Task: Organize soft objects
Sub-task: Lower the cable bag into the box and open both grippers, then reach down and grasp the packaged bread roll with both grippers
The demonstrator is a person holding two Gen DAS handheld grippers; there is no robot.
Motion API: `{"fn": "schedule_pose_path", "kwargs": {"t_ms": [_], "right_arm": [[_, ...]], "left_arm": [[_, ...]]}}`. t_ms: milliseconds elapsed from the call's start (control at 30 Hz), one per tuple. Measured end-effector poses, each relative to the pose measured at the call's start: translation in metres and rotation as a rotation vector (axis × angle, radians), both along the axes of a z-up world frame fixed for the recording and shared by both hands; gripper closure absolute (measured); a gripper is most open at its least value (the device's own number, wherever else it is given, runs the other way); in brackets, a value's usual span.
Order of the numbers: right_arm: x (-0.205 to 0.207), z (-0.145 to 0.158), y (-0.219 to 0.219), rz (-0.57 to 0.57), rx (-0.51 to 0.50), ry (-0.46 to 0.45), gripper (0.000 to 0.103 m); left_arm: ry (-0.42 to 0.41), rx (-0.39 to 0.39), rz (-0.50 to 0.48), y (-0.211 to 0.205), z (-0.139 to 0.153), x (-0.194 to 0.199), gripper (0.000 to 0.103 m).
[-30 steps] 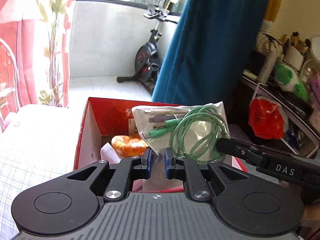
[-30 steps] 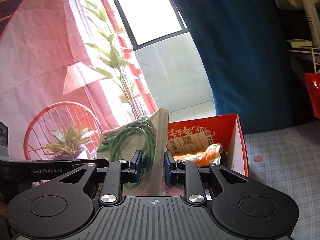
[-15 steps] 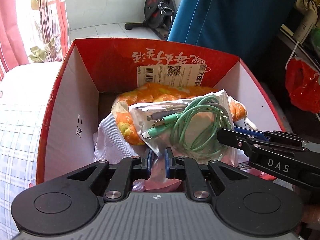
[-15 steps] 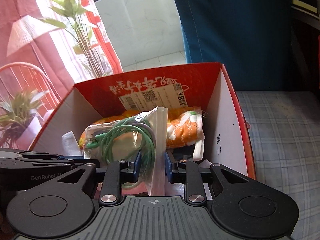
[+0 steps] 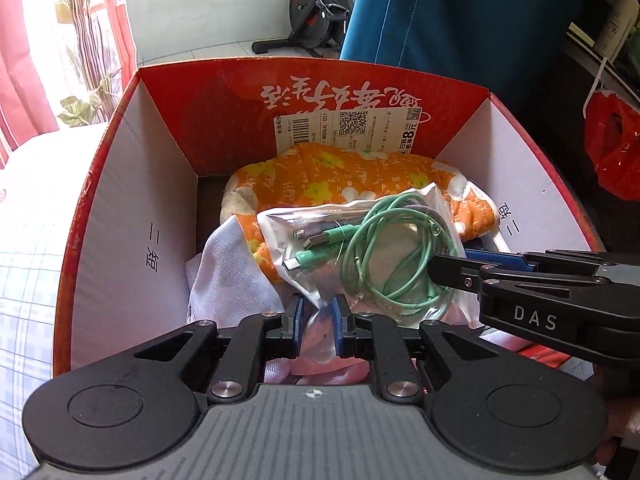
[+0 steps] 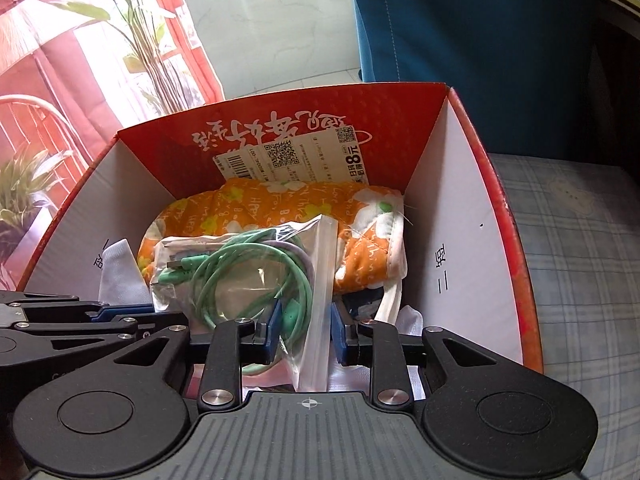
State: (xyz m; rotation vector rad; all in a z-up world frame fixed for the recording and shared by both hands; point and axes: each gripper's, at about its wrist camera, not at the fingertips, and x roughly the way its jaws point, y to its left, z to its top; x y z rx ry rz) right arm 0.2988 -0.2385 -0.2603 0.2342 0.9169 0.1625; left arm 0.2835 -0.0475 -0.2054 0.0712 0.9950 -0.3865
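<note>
A clear zip bag of green cables point(image 5: 376, 252) is held inside the red cardboard box point(image 5: 132, 184), over an orange flowered cloth point(image 5: 340, 176). My left gripper point(image 5: 318, 318) is shut on the bag's lower corner. My right gripper point(image 6: 302, 330) is shut on the bag's zip edge point(image 6: 320, 300), and its body shows at the right of the left wrist view point(image 5: 536, 296). The bag also shows in the right wrist view point(image 6: 248, 276), with the orange cloth point(image 6: 280, 208) behind it.
A white cloth point(image 5: 228, 276) lies in the box at the left, pink cloth under the grippers. The box point(image 6: 500, 216) stands on a plaid cover point(image 6: 580, 240). A blue curtain point(image 5: 460, 12), an exercise bike point(image 5: 316, 12) and a red bag point(image 5: 612, 148) are beyond.
Both grippers have lowered the cable bag from above the box rim down into the box, onto the orange cloth. Both stay shut on it.
</note>
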Motion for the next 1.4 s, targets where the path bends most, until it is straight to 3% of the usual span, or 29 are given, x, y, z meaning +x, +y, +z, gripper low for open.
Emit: {"fn": "schedule_pose_path", "kwargs": {"t_ms": [167, 300, 467, 633, 900, 1167, 1400], "right_arm": [[-0.009, 0.005, 0.003, 0.017, -0.059, -0.036, 0.077], [-0.018, 0.014, 0.005, 0.024, -0.093, -0.055, 0.077], [-0.048, 0.035, 0.006, 0.033, -0.117, -0.175, 0.066], [-0.092, 0.05, 0.002, 0.016, -0.015, -0.3, 0.063], [-0.146, 0.052, 0.025, 0.125, -0.032, -0.395, 0.061], [-0.173, 0.016, 0.054, 0.249, -0.061, -0.292, 0.059], [-0.19, -0.016, 0.075, 0.375, -0.082, -0.225, 0.039]], "left_arm": [[-0.077, 0.036, -0.034, -0.004, 0.014, -0.017, 0.064], [-0.138, 0.011, -0.039, 0.009, 0.035, -0.032, 0.06], [-0.221, -0.032, -0.041, 0.033, 0.059, -0.059, 0.052], [-0.269, -0.054, -0.077, 0.053, 0.065, -0.096, 0.053], [-0.201, -0.075, -0.052, 0.086, 0.044, -0.131, 0.053], [-0.086, -0.115, -0.028, 0.101, 0.004, -0.132, 0.053], [-0.005, -0.153, -0.031, 0.102, -0.023, -0.13, 0.053]]}}
